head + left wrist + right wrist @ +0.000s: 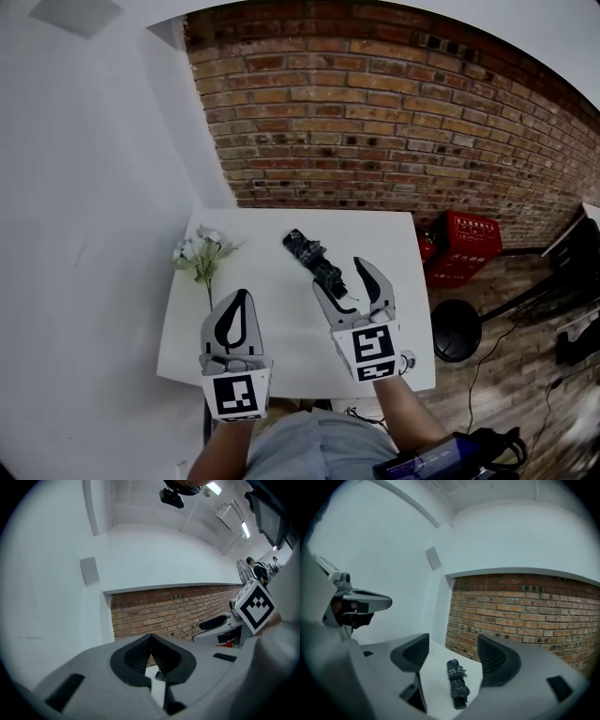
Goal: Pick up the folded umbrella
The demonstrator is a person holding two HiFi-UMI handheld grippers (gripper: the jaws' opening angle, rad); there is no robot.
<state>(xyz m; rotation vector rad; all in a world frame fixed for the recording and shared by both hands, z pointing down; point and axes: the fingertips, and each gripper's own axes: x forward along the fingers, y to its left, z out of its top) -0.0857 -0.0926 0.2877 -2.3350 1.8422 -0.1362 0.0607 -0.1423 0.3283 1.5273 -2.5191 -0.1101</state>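
The folded umbrella (312,255), dark plaid with a black handle end, lies slantwise on the white table (281,323). My right gripper (338,275) is open, its jaws standing to either side of the umbrella's near end without touching it. In the right gripper view the umbrella (457,684) lies just ahead, between the open right gripper's (452,656) pads and apart from both. My left gripper (242,294) hovers over the table's front left, shut and empty. In its own view the left gripper (151,640) has its jaws meeting at the tips.
A small bunch of white flowers (202,249) lies at the table's left edge. A brick wall (394,122) runs behind the table. Red crates (466,246) and a round black stool (456,330) stand on the floor to the right.
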